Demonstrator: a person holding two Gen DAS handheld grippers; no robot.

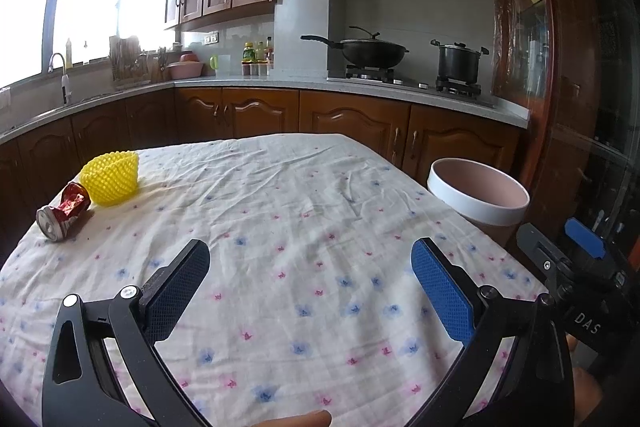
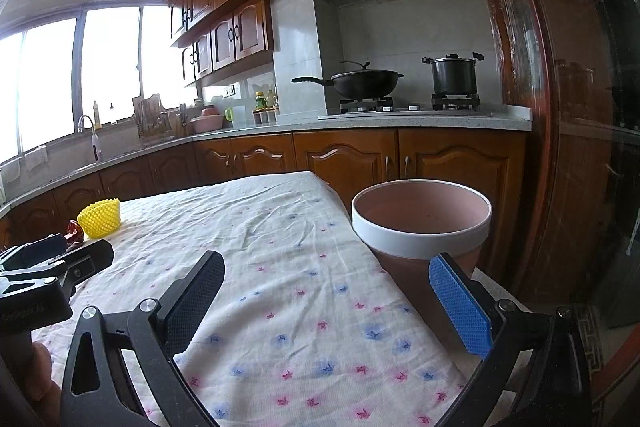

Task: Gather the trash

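Now, taking the flowered cloth (image 1: 304,211) on the counter as my landmark: at its far left corner lies a crushed red soda can (image 1: 64,213) on its side, touching a yellow foam fruit net (image 1: 110,179) just behind it. My left claw (image 1: 310,267) hovers over the near middle of the cloth, jaws spread wide, holding nothing. My right claw (image 2: 326,291) hangs over the cloth's near right edge, equally wide apart and empty. Just off the cloth's right edge stands a pink bin with a white rim (image 2: 420,227), its top uncovered.
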